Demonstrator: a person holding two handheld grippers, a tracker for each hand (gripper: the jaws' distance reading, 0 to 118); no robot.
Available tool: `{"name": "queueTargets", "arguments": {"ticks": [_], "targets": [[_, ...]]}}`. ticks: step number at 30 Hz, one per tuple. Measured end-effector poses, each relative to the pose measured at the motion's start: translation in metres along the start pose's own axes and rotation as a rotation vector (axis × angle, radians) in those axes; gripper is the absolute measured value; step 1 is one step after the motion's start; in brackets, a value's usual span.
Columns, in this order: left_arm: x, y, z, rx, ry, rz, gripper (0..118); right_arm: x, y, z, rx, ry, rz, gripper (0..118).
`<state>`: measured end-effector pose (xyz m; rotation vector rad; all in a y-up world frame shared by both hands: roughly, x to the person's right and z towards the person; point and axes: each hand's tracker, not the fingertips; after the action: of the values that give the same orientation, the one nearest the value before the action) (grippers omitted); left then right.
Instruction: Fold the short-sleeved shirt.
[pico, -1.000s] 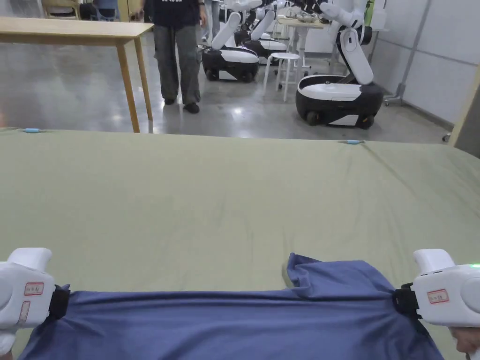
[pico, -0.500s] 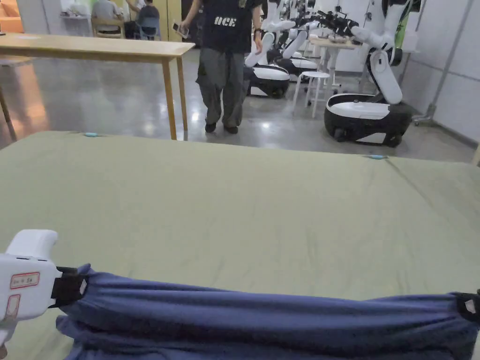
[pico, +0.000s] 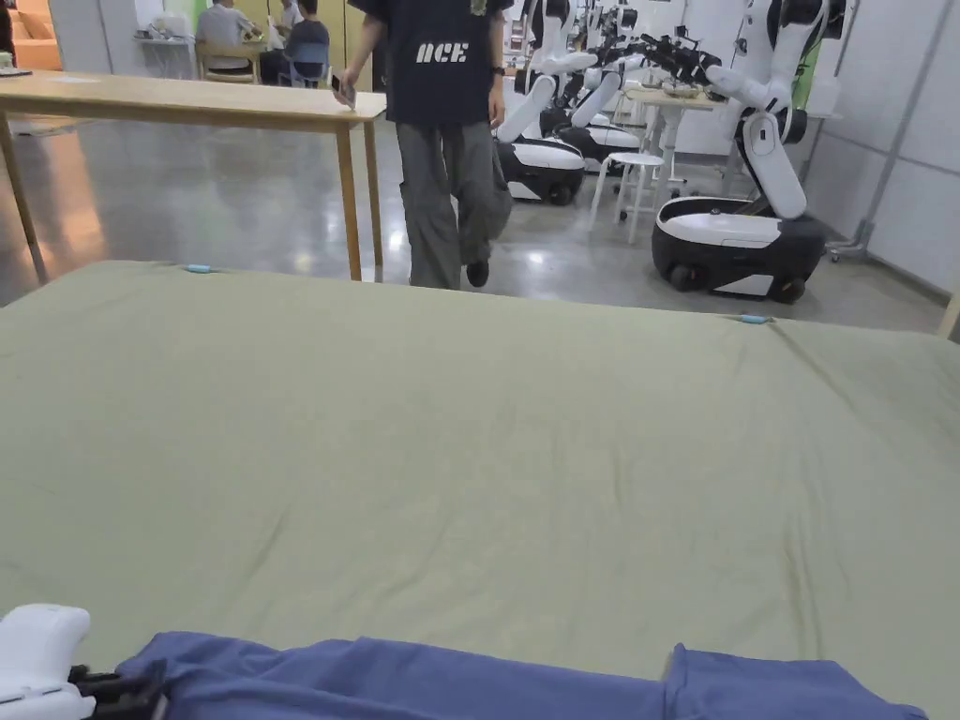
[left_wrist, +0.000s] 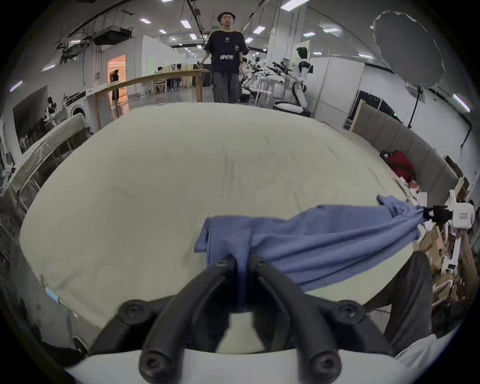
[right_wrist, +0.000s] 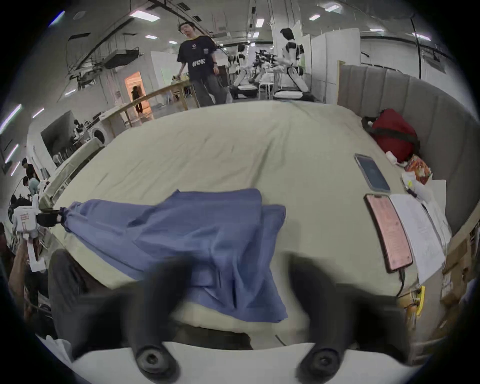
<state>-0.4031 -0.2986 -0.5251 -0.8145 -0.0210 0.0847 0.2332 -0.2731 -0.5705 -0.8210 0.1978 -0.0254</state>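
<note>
1. Two grippers work one shirt, a blue band strung along the near edge of the bed, its long axis running side to side.
2. Left gripper: jaws pinched tight on a gathered bunch at the shirt's left end.
3. Right gripper: jaws blurred and spread wide in its own view, nothing clamped, the shirt's right end just ahead.
4. The cloth is wrinkled and rope-like towards the left; a sleeve lies flat at the right.
</note>
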Motion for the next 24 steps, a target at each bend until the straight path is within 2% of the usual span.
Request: {"name": "queueTargets", "arguments": {"ticks": [1,2,3,5,6,7,8,9,10,13,14,16,24], "targets": [[-0.004,-0.003,-0.007,-0.038,0.048,-0.008,116,0.0,0.0,-0.004,-0.022,-0.013,0.0,118],[-0.005,-0.005,-0.008,-0.038,0.065,-0.011,111,0.0,-0.002,-0.005,-0.018,-0.024,0.002,115],[-0.006,-0.005,-0.003,-0.005,0.061,-0.017,110,0.001,-0.002,0.0,0.059,-0.02,0.01,115],[-0.004,-0.002,0.002,-0.005,0.099,-0.006,110,-0.001,0.006,0.001,0.034,-0.059,0.006,115],[-0.004,-0.001,0.006,0.035,0.12,0.001,106,0.001,0.006,0.002,0.065,-0.066,0.002,114],[-0.002,0.001,0.01,0.068,0.126,0.011,97,0.002,0.004,0.003,0.1,-0.074,-0.007,107],[0.001,0.005,0.016,0.08,0.13,0.019,68,-0.001,0.007,0.005,0.114,-0.086,-0.006,75],[0.008,0.008,0.025,0.116,0.138,0.026,28,-0.006,0.009,0.009,0.155,-0.099,0.001,27],[0.013,0.01,0.032,0.174,0.149,0.024,0,-0.012,0.009,0.014,0.207,-0.121,0.015,1],[0.035,0.016,0.05,0.322,0.146,0.024,1,-0.041,0.014,0.03,0.342,-0.189,0.016,1],[0.039,0.018,0.055,0.325,0.14,0.049,1,-0.048,0.015,0.034,0.356,-0.177,0.032,1],[0.048,0.02,0.063,0.372,0.117,0.077,1,-0.064,0.015,0.04,0.415,-0.197,0.014,1],[0.06,0.026,0.091,0.468,0.14,0.096,1,-0.117,0.011,0.054,0.522,-0.207,0.039,1]]}}
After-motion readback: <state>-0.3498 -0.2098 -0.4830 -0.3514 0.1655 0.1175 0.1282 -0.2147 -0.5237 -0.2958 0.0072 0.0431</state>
